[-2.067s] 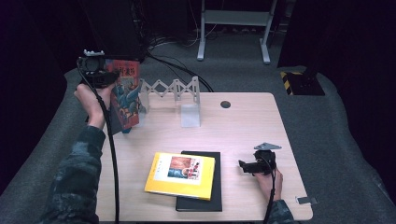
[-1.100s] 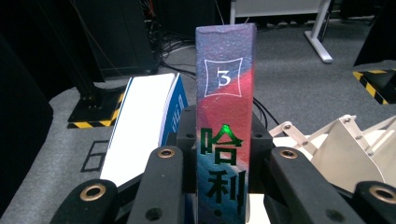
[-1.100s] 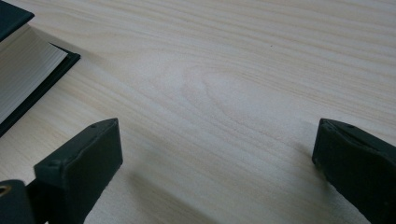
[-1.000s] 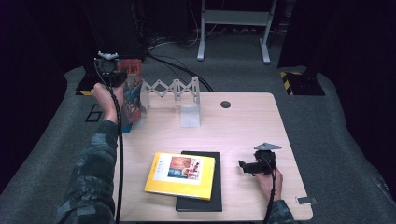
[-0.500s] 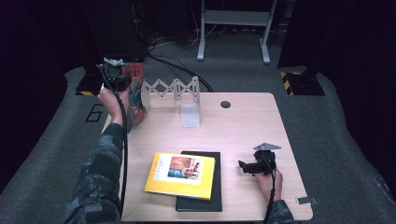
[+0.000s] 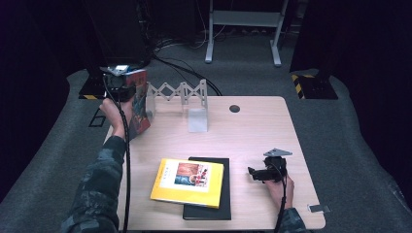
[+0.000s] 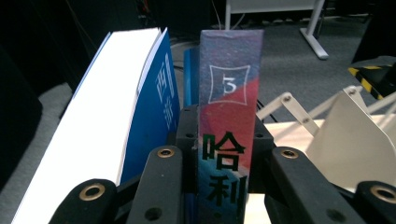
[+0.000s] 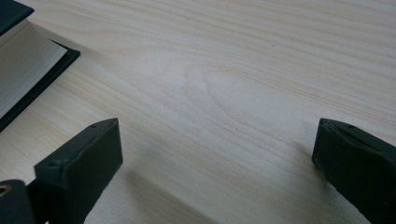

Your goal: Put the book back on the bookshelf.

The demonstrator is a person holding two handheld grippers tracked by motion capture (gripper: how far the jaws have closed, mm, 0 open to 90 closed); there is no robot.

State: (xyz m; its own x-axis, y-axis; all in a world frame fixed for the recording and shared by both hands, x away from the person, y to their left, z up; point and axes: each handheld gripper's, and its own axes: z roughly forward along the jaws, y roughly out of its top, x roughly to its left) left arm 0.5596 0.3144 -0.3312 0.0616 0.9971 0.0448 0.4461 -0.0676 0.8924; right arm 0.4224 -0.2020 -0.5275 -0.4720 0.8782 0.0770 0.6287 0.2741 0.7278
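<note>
The bench [image 6: 252,131] lies bare under my right gripper [image 8: 215,172], its fingers spread wide, a black book [image 8: 28,70] off beside them. My left gripper [image 7: 222,154] has its fingers clamped on the red-and-blue book [image 7: 229,116], upright, probably beside a blue book [image 7: 154,107].

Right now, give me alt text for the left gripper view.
The left gripper clamps the spine of an upright red and blue book marked 3. A blue book stands beside it; a white folding rack stands at right.
</note>
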